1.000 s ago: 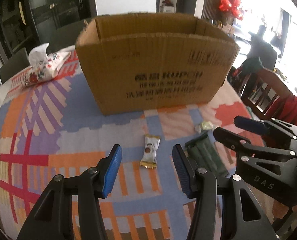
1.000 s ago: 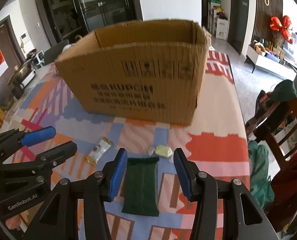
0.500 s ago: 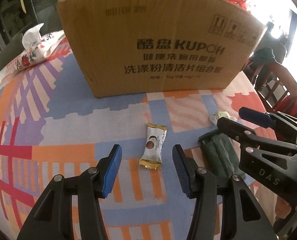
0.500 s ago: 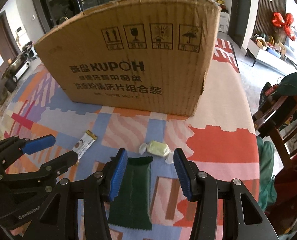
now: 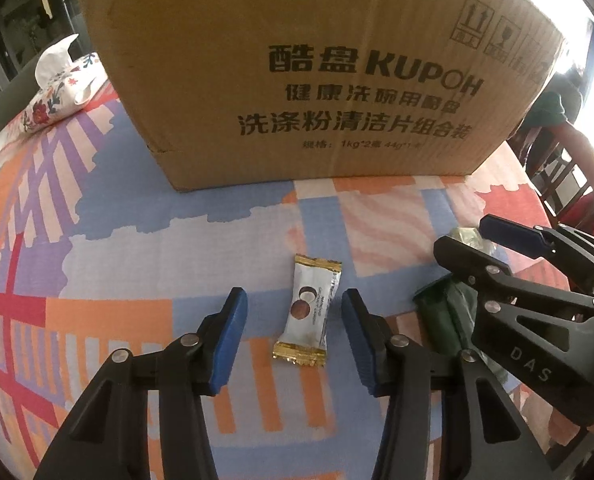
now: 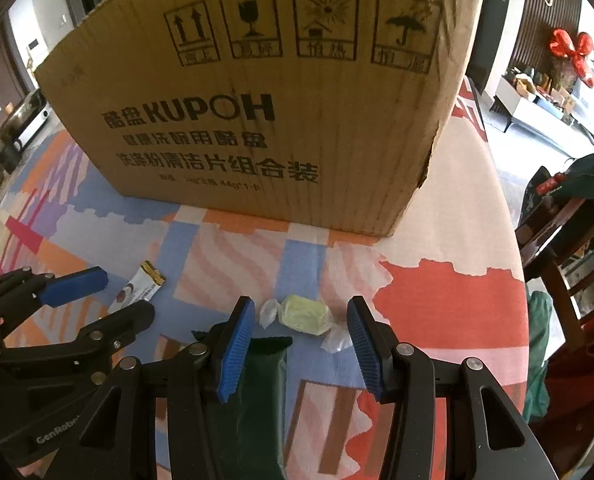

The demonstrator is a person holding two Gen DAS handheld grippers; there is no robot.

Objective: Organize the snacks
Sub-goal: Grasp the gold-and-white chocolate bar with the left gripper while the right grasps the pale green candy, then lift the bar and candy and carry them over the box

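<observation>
Over tablecloth (image 5: pixel 117 208): left gripper (image 5: pixel 293 312) closing astride white snack (image 5: pixel 309 312).

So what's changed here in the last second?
Both grippers came down toward the table: the left gripper straddles the white candy, closing, not touching; the right gripper nears the green candy. Nothing is grasped. Candies, dark packet and box stayed put.

You read "KUPOH" and "20271128" on the cardboard box (image 5: pixel 297 80); "DAS" on the right gripper (image 5: pixel 469 252); "GenRobo" on the left gripper (image 6: pixel 97 296).
</observation>
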